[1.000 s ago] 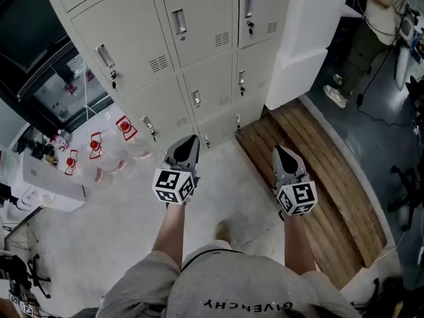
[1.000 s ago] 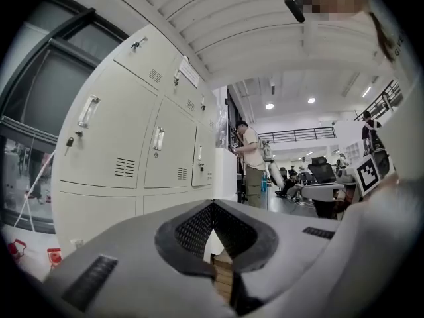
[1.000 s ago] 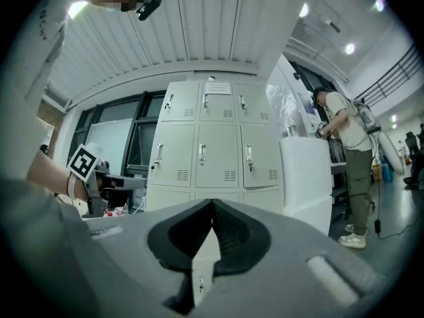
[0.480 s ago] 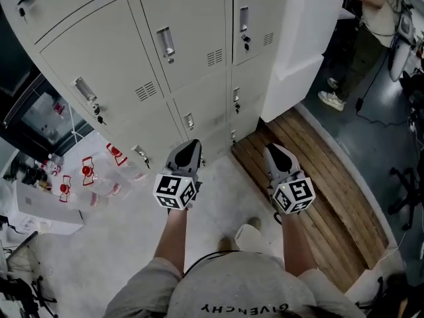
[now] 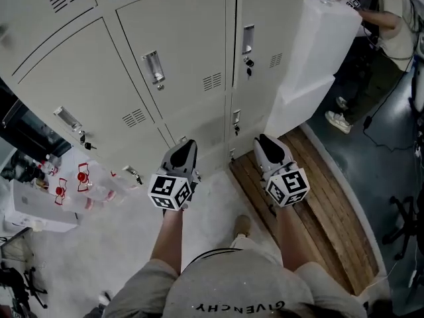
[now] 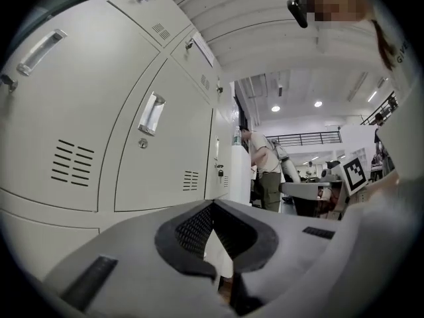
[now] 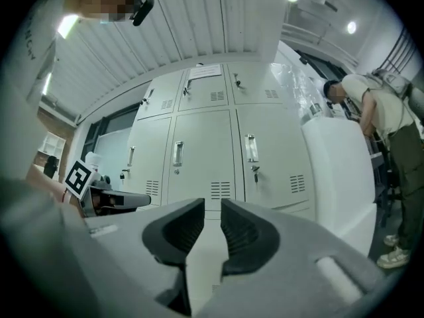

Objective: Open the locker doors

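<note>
Before the pale sheet-metal locker doors (image 5: pixel 189 45) — flat, louvred, all closed — the left gripper (image 5: pixel 187 144) sits pinched together, empty; the jaws of the right gripper (image 5: pixel 265 141) have just been parting, nothing between them.

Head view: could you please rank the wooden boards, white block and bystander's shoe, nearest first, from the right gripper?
1. wooden boards, below the right gripper (empty jaws just opening).
2. white block, ahead-right.
3. bystander's shoe, beyond that.
</note>
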